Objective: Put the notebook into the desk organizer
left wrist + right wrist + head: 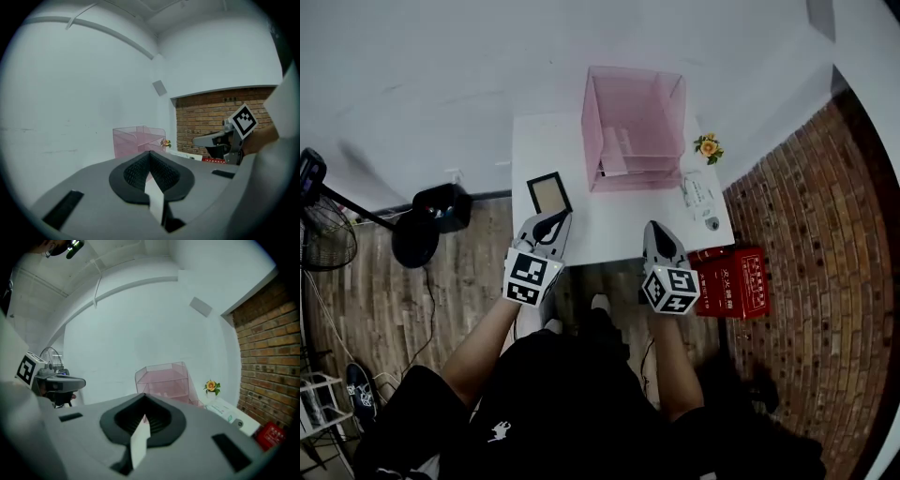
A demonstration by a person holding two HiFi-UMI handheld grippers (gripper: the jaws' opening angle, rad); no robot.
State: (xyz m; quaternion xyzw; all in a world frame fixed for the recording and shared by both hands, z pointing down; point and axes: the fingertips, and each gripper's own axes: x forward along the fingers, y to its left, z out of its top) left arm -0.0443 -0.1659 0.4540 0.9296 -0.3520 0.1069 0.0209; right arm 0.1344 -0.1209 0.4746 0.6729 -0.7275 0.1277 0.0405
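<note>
Both grippers are held at the near edge of the white table. The left gripper has its jaws closed together with nothing between them. The right gripper is likewise closed and empty. The notebook lies flat on the table just beyond the left gripper's tip, outside the organizer. The pink desk organizer stands farther back, with a small flower beside it.

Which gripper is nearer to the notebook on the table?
Left. The left gripper points at the notebook from just short of its near edge; the right gripper is farther away, off to the notebook's right.
</note>
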